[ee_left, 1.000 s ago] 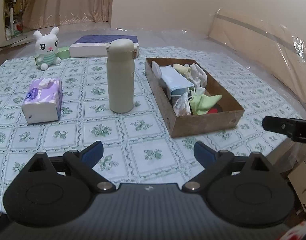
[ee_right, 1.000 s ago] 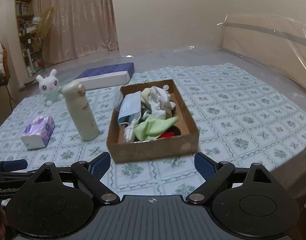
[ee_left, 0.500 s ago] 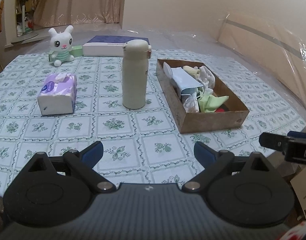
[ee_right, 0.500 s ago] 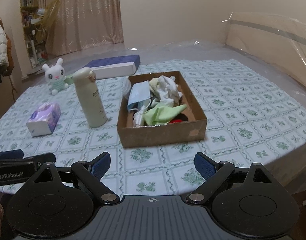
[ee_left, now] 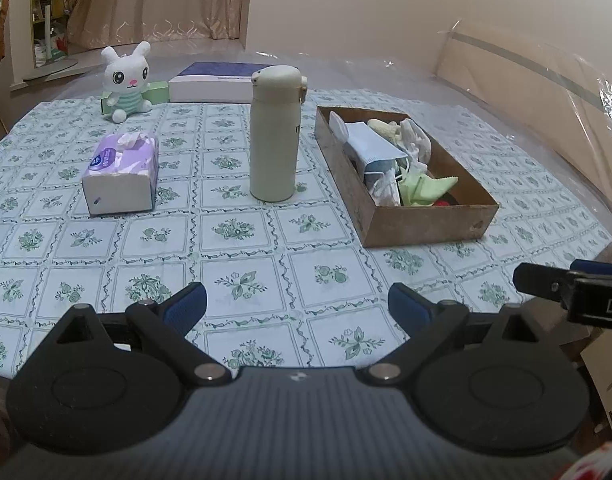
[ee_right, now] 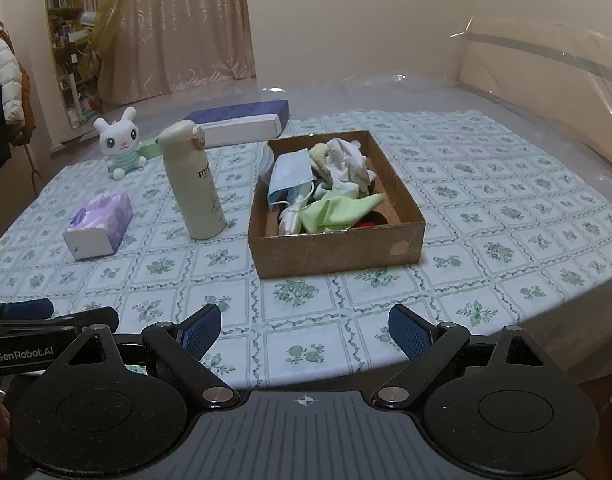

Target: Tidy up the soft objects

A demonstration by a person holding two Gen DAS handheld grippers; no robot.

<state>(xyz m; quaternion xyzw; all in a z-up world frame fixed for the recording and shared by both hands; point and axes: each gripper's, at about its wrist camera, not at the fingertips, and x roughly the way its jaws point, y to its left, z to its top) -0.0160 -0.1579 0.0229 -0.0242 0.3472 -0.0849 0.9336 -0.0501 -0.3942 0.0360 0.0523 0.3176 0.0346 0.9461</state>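
Two sets of tongs, the left tongs (ee_left: 297, 306) and the right tongs (ee_right: 304, 330), hang spread and empty over the tabletop's (ee_right: 486, 208) near edge. The cardboard box (ee_right: 338, 248) of soft cloths (ee_right: 338, 210) lies well ahead, beside the bottle (ee_right: 193, 184). A red item under the cloths is mostly hidden. Bare tabletop separates tongs from box.
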